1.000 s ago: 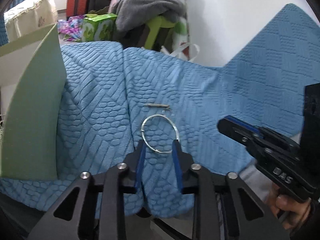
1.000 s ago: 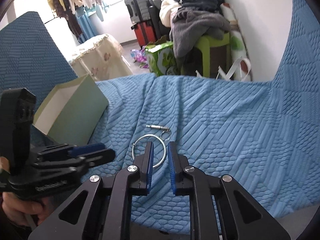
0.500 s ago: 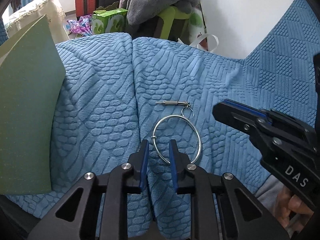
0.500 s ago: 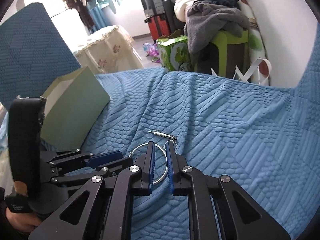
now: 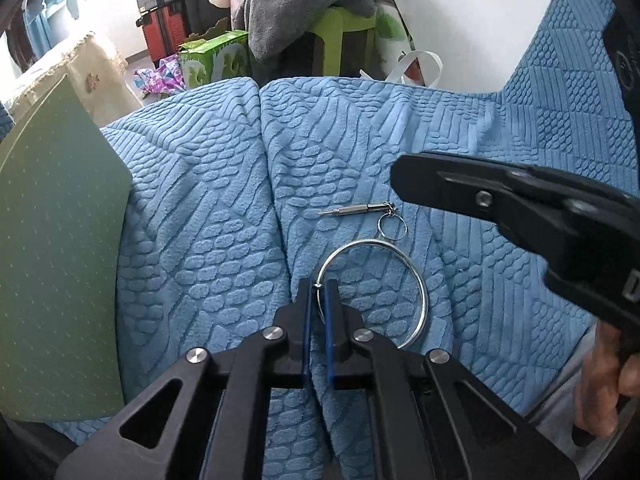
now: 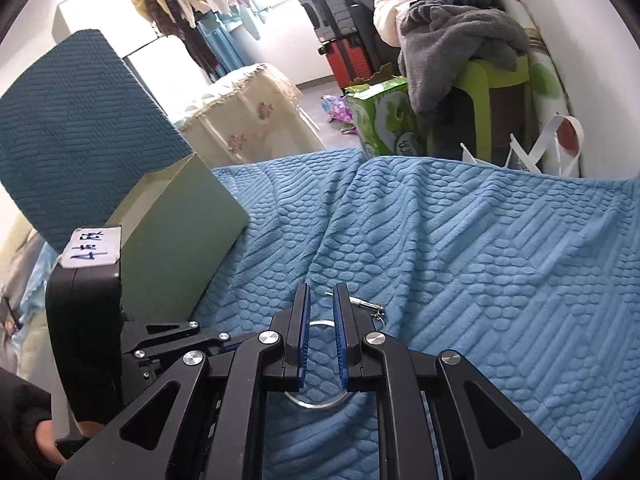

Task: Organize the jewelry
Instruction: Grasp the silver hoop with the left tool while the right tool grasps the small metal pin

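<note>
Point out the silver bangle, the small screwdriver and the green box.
silver bangle [image 5: 421, 292], left wrist view, right side of hoop.
small screwdriver [image 5: 352, 210], left wrist view, mid-shaft.
green box [image 6: 176, 236], right wrist view, front wall.

A thin silver bangle [image 5: 416, 280] lies flat on the blue textured blanket [image 5: 200, 208]. Just beyond it rests a small metal pin [image 5: 352, 210] on a little ring, near the green box [image 6: 176, 232].

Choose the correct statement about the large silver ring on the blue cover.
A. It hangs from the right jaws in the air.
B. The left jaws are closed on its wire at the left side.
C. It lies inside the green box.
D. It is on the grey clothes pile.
B: in the left wrist view the left gripper has its jaws pinched on the rim of the large silver ring, which lies on the blue cover.
</note>
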The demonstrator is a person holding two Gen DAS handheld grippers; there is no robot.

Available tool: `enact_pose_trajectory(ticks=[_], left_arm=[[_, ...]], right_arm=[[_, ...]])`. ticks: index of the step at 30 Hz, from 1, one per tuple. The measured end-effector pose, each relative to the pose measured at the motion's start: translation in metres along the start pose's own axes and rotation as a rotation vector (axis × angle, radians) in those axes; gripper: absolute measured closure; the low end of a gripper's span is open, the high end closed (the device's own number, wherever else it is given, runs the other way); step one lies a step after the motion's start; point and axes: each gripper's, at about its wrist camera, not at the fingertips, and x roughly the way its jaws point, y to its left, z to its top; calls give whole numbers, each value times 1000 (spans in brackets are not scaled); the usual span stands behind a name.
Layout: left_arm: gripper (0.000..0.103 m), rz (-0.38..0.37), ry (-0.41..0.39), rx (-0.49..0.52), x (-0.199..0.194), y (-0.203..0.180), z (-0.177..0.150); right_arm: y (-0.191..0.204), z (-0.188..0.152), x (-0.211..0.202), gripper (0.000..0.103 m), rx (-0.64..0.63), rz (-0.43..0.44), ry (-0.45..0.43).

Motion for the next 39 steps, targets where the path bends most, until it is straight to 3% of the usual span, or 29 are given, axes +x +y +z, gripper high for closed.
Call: enact_pose_trajectory(ticks=[9, 11, 16, 19, 23, 28, 30, 32, 35, 39], left_arm=[[98, -39, 17, -37, -6, 8, -2], [98, -37, 19, -40, -10, 11, -4], [99, -43, 12, -63, -21, 23, -4], [99, -40, -5, -56, -29, 25, -4], [99, -47, -15, -55, -36, 25, -5], [100, -59, -10, -65, -39, 27, -9], [101, -66, -12, -75, -41, 29, -8], [101, -73, -15, -81, -44, 30, -7], [103, -85, -20, -82, -45, 28, -7], [103, -112, -32, -93, -50, 29, -8]], right_arm=[[-4, 2, 23, 92, -57, -55, 64], [-6, 4, 28, 71, -57, -68, 73], [-4, 9, 42, 68, -127, -86, 104], [-1, 6, 52, 71, -172, -86, 140], [6, 2, 62, 82, -245, -130, 171], [24, -7, 66, 82, -377, -201, 196], [27, -8, 66, 86, -379, -194, 223], [32, -11, 65, 98, -394, -212, 230], [37, -13, 62, 100, -386, -232, 225], [30, -7, 38, 100, -235, -218, 176]])
